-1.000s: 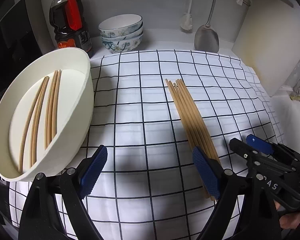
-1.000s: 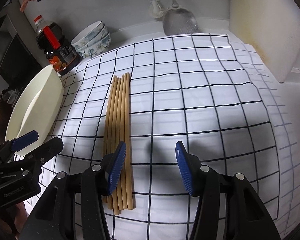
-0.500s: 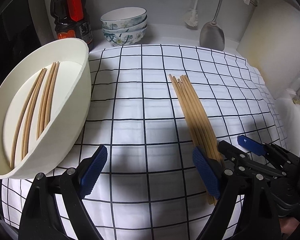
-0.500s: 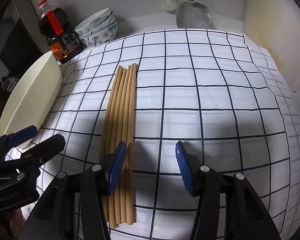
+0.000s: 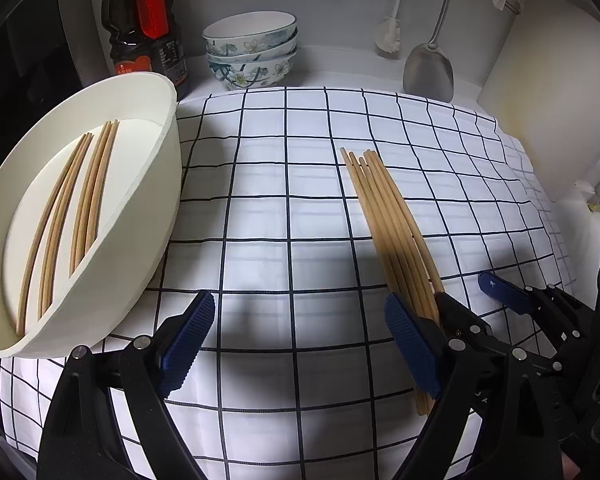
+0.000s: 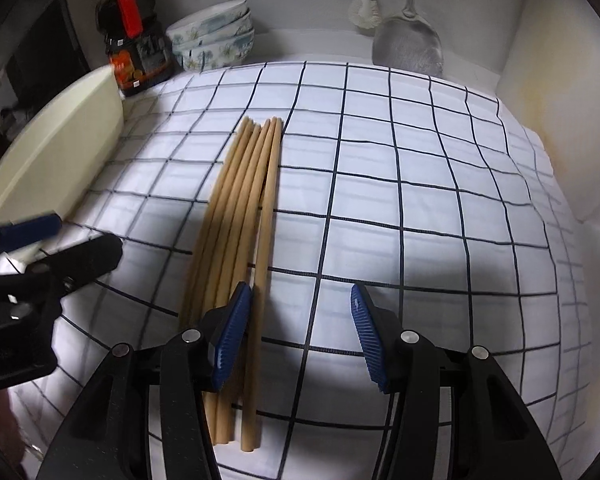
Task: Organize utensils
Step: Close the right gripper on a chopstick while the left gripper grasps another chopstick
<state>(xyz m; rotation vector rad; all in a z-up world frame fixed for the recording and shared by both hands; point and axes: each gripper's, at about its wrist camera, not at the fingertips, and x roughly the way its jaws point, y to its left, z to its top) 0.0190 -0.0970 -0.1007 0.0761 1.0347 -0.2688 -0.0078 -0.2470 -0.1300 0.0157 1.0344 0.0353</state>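
Shows the right gripper (image 6: 300, 320) pushed further in over the cloth than a second ago, with its left pad now wedged between the bundle of loose chopsticks (image 6: 236, 208) and one split-off chopstick (image 6: 266, 220); a second ago all of them lay tight together. Holds both ribbed blue pads (image 6: 368, 336) wide apart, clamped on nothing, with the split-off stick lying on the cloth inside the gap, just beside the left pad. Looks like singling out, so that closing would take one stick and not the whole bundle.

Keeps the left gripper (image 5: 300, 340) hanging with its fingers equally wide apart and nothing between them, above bare cloth between the white tub (image 5: 172, 128) at left and the bundle at right. Seems parked out of the way near the tub.

Places the remaining sticks near the cloth's middle, running from near to far and fanning slightly at the far tips. Finds several sorted chopsticks (image 5: 88, 192) already lying lengthwise in the tub, so roughly half done, by judgement.

Reads the sticks as thin, round, smooth pale wood, apt to roll. Reads the checked cloth (image 5: 260, 200) as soft white fabric with dark grid lines, and the tub as oval, smooth-walled, probably plastic.
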